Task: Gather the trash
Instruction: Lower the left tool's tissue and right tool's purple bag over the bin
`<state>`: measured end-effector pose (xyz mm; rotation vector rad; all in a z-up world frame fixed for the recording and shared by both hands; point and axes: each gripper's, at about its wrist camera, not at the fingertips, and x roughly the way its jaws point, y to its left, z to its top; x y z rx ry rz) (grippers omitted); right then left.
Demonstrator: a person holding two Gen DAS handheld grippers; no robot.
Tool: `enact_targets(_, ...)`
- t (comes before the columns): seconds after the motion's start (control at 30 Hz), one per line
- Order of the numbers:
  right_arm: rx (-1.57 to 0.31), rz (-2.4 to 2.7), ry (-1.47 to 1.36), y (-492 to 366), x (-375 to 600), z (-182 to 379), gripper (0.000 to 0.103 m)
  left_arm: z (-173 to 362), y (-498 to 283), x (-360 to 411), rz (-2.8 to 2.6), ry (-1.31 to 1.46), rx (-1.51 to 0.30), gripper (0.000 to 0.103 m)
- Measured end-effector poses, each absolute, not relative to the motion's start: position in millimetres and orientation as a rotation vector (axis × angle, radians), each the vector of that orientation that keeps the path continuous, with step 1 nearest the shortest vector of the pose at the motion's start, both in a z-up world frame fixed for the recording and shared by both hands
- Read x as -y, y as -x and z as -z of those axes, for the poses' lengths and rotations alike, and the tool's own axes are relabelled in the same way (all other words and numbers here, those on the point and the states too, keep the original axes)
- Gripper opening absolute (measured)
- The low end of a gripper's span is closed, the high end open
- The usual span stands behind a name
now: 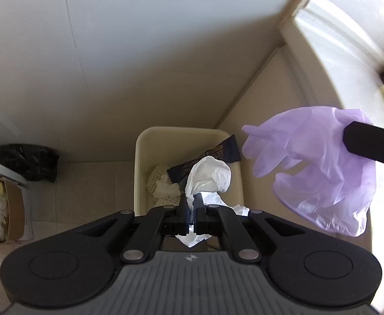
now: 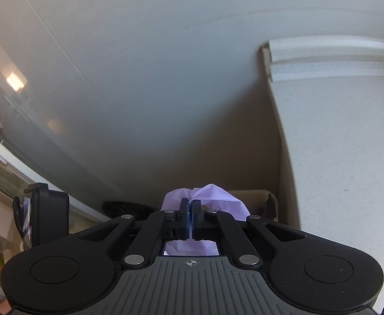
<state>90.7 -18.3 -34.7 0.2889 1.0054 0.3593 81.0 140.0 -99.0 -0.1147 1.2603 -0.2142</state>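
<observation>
My left gripper (image 1: pixel 191 199) is shut on a crumpled white plastic wrapper (image 1: pixel 209 177) and holds it over a cream trash bin (image 1: pixel 142 147). The bin holds a dark snack wrapper (image 1: pixel 218 152) and white foam netting (image 1: pixel 159 181). My right gripper (image 2: pixel 191 204) is shut on a purple disposable glove (image 2: pixel 218 197). In the left wrist view the glove (image 1: pixel 315 162) hangs from the right gripper's finger (image 1: pixel 370 143), up and to the right of the bin. The bin's rim (image 2: pixel 255 193) shows just beyond the glove in the right wrist view.
The bin stands on a tiled floor in a corner between a white wall (image 1: pixel 139 52) and a cream cabinet side (image 1: pixel 276 97). A black bag (image 1: pixel 28 161) lies on the floor at left, next to a cardboard box (image 1: pixel 13 210). A white counter (image 1: pixel 349 60) runs at right.
</observation>
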Motion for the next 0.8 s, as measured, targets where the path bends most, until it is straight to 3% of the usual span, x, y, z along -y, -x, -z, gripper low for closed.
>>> enact_targets(0.8,-1.296,-0.360,-0.168,-160.7,-18.5,176.5,0.000,216.2,-115.7,-147.7,0.139,0.132,-1.383,0.003)
